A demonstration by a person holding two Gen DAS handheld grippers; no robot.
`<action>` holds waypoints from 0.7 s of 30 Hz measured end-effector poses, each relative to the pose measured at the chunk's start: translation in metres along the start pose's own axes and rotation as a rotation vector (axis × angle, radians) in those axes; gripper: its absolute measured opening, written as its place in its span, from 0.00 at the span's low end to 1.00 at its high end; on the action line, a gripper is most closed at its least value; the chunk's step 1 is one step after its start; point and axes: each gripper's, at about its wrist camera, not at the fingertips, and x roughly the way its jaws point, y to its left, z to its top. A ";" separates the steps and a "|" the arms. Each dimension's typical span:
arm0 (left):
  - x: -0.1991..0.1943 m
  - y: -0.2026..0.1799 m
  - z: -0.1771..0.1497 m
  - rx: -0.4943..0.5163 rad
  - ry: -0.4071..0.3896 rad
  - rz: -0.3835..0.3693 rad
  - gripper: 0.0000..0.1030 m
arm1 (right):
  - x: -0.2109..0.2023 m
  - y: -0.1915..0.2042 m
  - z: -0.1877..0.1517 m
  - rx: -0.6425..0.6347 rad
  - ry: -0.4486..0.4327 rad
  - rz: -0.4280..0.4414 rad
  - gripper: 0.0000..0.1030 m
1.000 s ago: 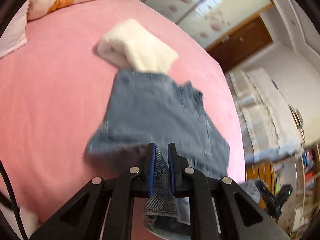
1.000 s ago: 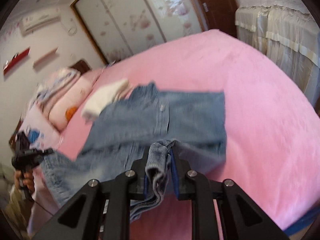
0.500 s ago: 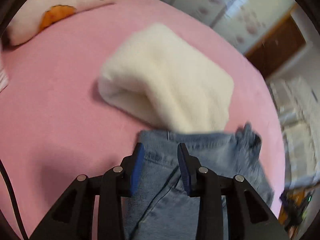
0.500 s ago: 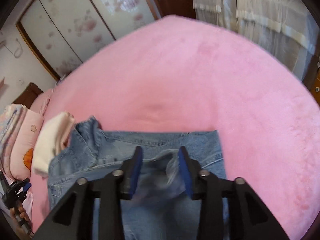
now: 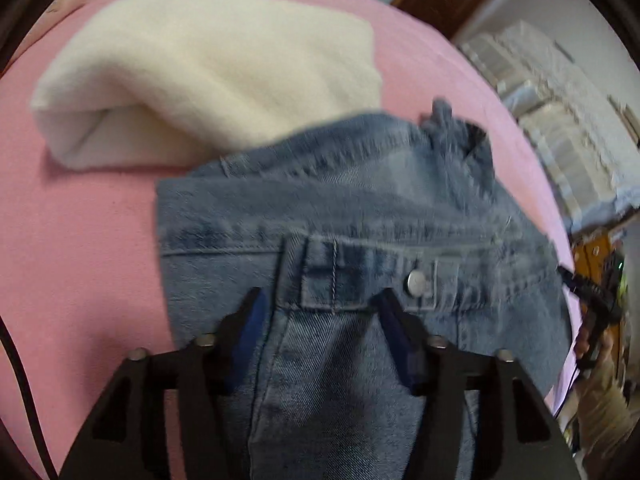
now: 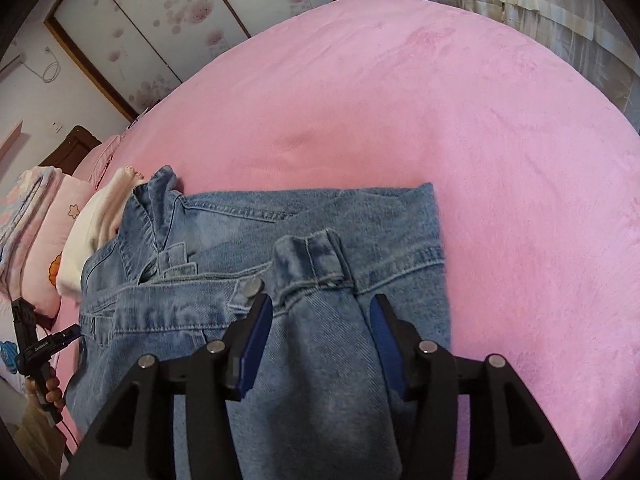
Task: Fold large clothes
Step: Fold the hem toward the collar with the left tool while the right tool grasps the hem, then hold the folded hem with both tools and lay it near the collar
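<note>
A blue denim jacket [image 5: 360, 216] lies folded on the pink bed [image 5: 72, 240]; it also shows in the right wrist view [image 6: 312, 232]. My left gripper [image 5: 320, 300] is open, its jaws wide apart just above a sleeve cuff with a metal button [image 5: 416, 282]. My right gripper [image 6: 320, 306] is open too, its jaws astride the other sleeve cuff [image 6: 312, 256], which lies on the jacket. Neither gripper holds any cloth.
A folded cream fleece [image 5: 208, 64] lies right behind the jacket, touching its far edge; it also shows in the right wrist view [image 6: 92, 232]. Pillows [image 6: 44, 220] sit at the left. Wide pink bed surface [image 6: 440, 120] lies beyond and to the right. Curtains [image 6: 560, 4] hang far right.
Both grippers were shut on the denim sleeves a second ago. They carried them forward onto the jacket, opened and let go; now the jaws stand wider above the laid-down cuffs.
</note>
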 end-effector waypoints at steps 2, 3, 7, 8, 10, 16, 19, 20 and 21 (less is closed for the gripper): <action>0.010 -0.008 -0.003 0.042 0.022 0.027 0.65 | 0.002 -0.003 -0.001 -0.020 0.004 0.004 0.50; 0.014 -0.014 -0.003 0.068 0.026 0.042 0.70 | 0.002 -0.002 -0.001 -0.026 0.003 0.001 0.50; 0.028 -0.032 -0.002 0.123 0.048 0.076 0.85 | 0.009 0.005 0.000 -0.081 0.001 -0.029 0.50; 0.031 -0.035 -0.001 0.133 0.055 0.089 0.88 | 0.009 0.008 0.001 -0.094 -0.002 -0.030 0.50; 0.038 -0.043 -0.002 0.165 0.065 0.131 0.91 | 0.015 0.017 0.004 -0.137 0.004 -0.035 0.50; 0.035 -0.043 -0.002 0.142 0.022 0.126 0.77 | 0.030 0.030 0.004 -0.197 0.019 -0.086 0.50; 0.019 -0.030 -0.002 0.055 -0.005 0.069 0.59 | 0.028 0.026 0.003 -0.190 0.014 -0.072 0.46; 0.016 -0.025 -0.002 0.022 -0.009 0.043 0.56 | 0.027 0.026 0.002 -0.193 0.011 -0.073 0.44; 0.014 -0.020 -0.003 0.006 -0.011 0.028 0.52 | 0.027 0.026 0.001 -0.194 0.009 -0.073 0.43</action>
